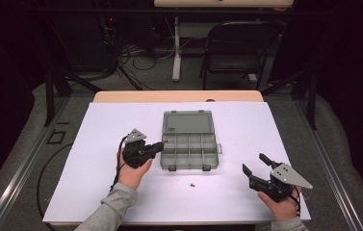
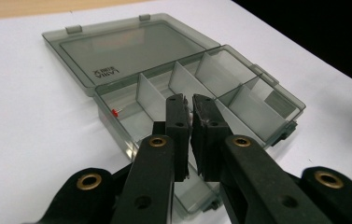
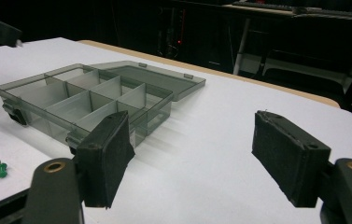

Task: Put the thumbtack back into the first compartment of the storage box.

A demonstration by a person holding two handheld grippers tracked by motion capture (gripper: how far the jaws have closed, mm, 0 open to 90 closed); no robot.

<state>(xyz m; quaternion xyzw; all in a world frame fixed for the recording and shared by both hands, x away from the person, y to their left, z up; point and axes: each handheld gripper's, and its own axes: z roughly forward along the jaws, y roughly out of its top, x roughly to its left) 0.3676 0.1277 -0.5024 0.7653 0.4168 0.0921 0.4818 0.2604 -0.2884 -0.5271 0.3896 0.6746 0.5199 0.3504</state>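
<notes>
A grey see-through compartment box (image 1: 216,153) lies open in the middle of the white table, its lid (image 1: 187,121) folded back flat. A red pushpin (image 2: 115,112) lies in the box's near-left compartment (image 1: 165,141). A green pushpin (image 1: 192,185) lies on the table in front of the box, also visible in the right gripper view (image 3: 0,169). My left gripper (image 1: 162,145) hovers at the box's left end, its jaws shut with nothing seen between them (image 2: 188,100). My right gripper (image 1: 253,162) stands open near the table's front right, empty (image 3: 192,154).
The white table top (image 1: 111,120) stretches around the box (image 3: 155,114). Beyond the far edge are a dark folding chair (image 1: 239,48), a table leg (image 1: 176,48) and cables on the floor.
</notes>
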